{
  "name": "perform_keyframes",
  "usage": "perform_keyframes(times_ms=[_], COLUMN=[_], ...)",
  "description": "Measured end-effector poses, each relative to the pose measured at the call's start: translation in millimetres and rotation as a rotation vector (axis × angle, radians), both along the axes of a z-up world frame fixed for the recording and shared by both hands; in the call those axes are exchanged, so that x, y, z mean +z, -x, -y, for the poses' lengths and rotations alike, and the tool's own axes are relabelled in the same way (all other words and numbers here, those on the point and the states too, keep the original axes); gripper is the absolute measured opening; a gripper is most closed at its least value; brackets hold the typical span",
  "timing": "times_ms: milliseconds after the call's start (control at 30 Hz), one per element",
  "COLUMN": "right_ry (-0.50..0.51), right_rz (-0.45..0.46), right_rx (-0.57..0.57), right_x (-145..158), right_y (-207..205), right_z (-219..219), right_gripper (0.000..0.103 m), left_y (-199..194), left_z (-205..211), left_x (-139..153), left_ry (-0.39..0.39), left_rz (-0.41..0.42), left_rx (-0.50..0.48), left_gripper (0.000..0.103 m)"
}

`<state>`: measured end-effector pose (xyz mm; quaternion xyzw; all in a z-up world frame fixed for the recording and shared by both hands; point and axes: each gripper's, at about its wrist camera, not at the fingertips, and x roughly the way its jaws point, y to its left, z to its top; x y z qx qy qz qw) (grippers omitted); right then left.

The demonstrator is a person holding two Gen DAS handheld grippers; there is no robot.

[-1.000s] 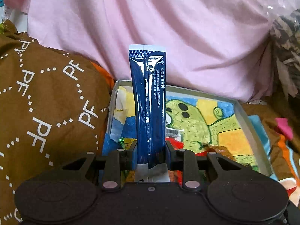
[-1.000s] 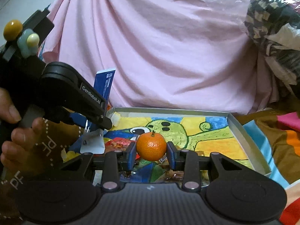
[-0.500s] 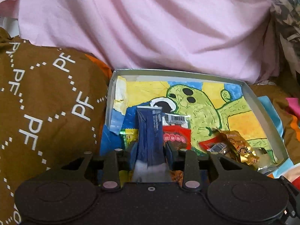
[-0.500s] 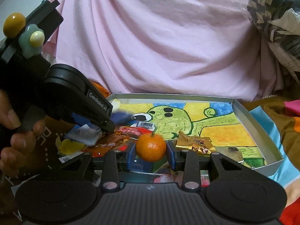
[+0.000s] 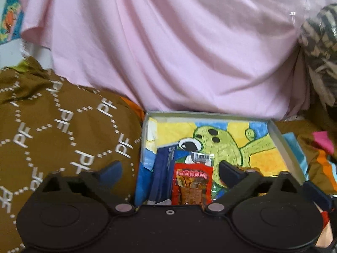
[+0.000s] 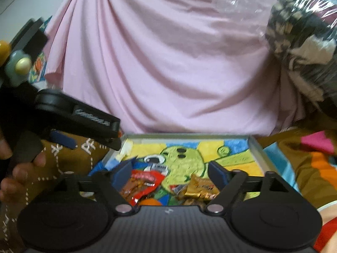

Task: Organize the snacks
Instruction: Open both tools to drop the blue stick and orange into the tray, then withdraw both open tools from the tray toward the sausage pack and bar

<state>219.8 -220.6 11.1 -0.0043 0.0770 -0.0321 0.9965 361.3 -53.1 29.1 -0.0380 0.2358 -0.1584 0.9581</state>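
A shallow box (image 5: 280, 139) with a green cartoon drawing on its floor lies on the bed; it also shows in the right wrist view (image 6: 258, 149). In it lie a dark blue stick packet (image 5: 163, 172), a red snack packet (image 5: 192, 183), and gold wrapped sweets (image 6: 200, 188). My left gripper (image 5: 169, 171) is open and empty above the blue and red packets. My right gripper (image 6: 170, 175) is open and empty; the small orange (image 6: 150, 202) lies in the box just below it, mostly hidden by the gripper body. The left gripper's body (image 6: 80, 120) shows at the left of the right wrist view.
A brown blanket printed with "PF" (image 5: 63, 139) is heaped left of the box. A pink sheet (image 5: 179, 52) rises behind it. A plastic-wrapped patterned bundle (image 6: 301, 31) sits at the upper right. Colourful bedding (image 5: 320, 158) lies right of the box.
My left gripper has opened and the blue stick packet now lies in the box. My right gripper has opened and the orange has dropped into the box below it.
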Motion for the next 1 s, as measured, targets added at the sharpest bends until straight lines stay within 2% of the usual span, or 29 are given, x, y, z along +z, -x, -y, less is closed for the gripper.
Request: perform_keyframes(times_ms=[200,300,533,733,900,1000], right_ry=[-0.008,-0.001,-0.026,-0.025,-0.054,-0.059], right_rz=[0.040,0.048,0.035,-0.016,-0.084,-0.140], right_rx=[-0.019,-0.021,-0.016,-0.003,0.012,0.031], right_x=[18,25,35,29,16,8], right_y=[34,51,86,117,145,157], right_z=[4,5,9,5,2,-1], right_gripper=[0.103,0.103,0.103,0.103,0.103,0.103], left_y=[35,53,98,137,164,175], left_z=[-14,-21,-45,-70,-85,-95], left_x=[19,24,15,9,-6,-14], left_ry=[-0.030,-0.047,-0.114,-0.187,-0.273,-0.281], left_rz=[0.053,0.051,0.026,0.020,-0.051,-0.126], left_rx=[0.048,0.063,0.095,0.126,0.140,0.144], left_gripper=[0.102,0.102,0.102,0.102,0.102,0.102])
